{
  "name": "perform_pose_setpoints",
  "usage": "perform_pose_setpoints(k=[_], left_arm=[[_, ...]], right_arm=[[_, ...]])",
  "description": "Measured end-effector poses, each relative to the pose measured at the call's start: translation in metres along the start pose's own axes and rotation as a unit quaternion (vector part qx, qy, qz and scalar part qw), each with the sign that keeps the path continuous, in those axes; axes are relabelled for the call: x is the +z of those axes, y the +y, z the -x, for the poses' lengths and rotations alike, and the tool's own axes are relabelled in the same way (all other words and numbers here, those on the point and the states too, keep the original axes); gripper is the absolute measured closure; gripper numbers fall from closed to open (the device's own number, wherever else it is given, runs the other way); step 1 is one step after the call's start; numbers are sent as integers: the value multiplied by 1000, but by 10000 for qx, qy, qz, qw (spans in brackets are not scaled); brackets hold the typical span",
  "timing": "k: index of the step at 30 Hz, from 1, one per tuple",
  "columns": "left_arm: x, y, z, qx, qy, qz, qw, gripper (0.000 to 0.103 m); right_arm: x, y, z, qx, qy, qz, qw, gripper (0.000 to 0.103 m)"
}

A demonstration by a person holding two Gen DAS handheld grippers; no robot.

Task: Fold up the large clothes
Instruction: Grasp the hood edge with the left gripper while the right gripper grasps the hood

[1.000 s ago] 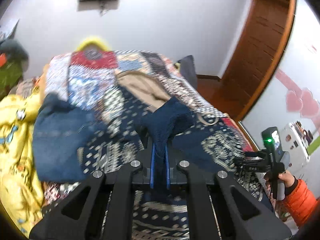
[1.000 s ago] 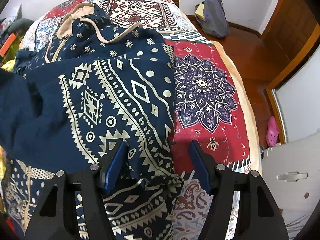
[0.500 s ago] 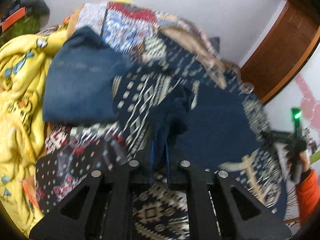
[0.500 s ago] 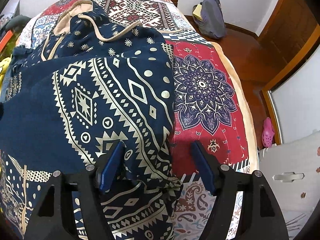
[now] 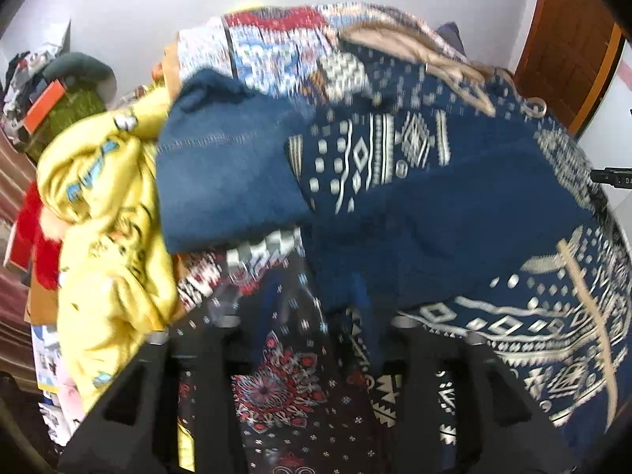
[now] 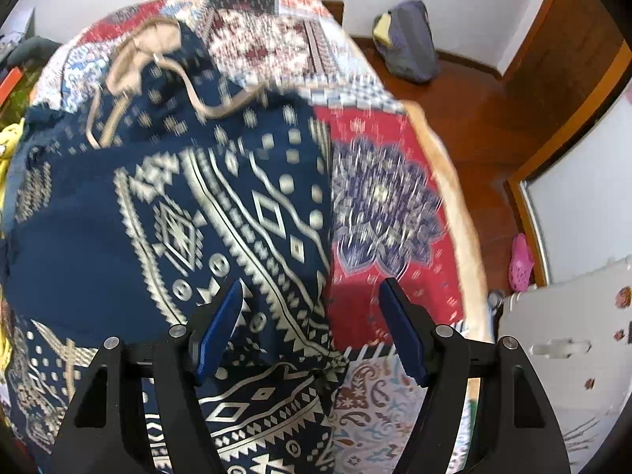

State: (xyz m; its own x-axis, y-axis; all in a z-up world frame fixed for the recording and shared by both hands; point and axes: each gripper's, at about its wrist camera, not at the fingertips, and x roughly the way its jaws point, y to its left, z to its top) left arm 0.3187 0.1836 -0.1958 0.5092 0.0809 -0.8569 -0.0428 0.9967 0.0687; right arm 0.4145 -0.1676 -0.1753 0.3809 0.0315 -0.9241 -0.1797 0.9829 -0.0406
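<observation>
Left gripper (image 5: 316,328): jaws opening, roughly half spread, pointing steeply down. Navy cloth hangs in a fold between the fingers; frame is blurred, the pads look apart from it, so no grip visible. That cloth is the sleeve end of the navy patterned hoodie (image 5: 454,205), which lies spread across the bed, cream geometric print, plain navy inner side turned up across the middle. Its tan-lined hood (image 5: 407,47) sits at the far end with drawstrings (image 5: 533,106) trailing off it. Just left of the hoodie, touching its edge, folded blue jeans (image 5: 221,173). Further left a heap of yellow garment (image 5: 102,237) with blue print. All on the patchwork quilt (image 5: 276,387), dark floral patch directly below the gripper. Far left a green stuffed shape (image 5: 75,106) against the white wall (image 5: 138,8). Wooden door (image 5: 572,39) at right.

Right gripper (image 6: 312,316): jaws wide apart, nothing between the pads, nothing held. It hovers above the hoodie's (image 6: 170,229) right edge; left finger (image 6: 221,320) over the printed fabric, right finger (image 6: 403,328) over the red quilt patch. Hoodie fills the left and centre of this view, hood (image 6: 150,47) at the far end, hem running down under the gripper. Quilt (image 6: 395,205) shows to the right with a dark medallion motif, cream border at the bed edge. Beyond: wood floor (image 6: 474,118), grey bag (image 6: 407,43) by the wall, pink clog (image 6: 521,264), white plastic panel (image 6: 561,335).
</observation>
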Motion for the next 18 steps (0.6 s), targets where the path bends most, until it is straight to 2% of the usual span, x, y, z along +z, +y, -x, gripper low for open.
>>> perform_pose_setpoints(k=[4, 7, 12, 15, 18], left_arm=[[30, -3, 29, -267, -425, -32, 9987, 54], [61, -11, 47, -406, -769, -78, 9962, 45], [115, -31, 52, -249, -1189, -286, 9922, 36], [142, -41, 40, -154, -1252, -360, 9914, 35], [166, -48, 19, -263, -1133, -286, 9928, 35]], right_arm=[[18, 7, 37, 3, -457, 202, 9988, 35], [35, 17, 68, -59, -887, 433, 9951, 35], [66, 39, 107, -228, -1682, 729, 9828, 35], [83, 49, 116, -75, -1932, 762, 9782, 35], [104, 56, 109, 166, -1953, 637, 9785, 33]])
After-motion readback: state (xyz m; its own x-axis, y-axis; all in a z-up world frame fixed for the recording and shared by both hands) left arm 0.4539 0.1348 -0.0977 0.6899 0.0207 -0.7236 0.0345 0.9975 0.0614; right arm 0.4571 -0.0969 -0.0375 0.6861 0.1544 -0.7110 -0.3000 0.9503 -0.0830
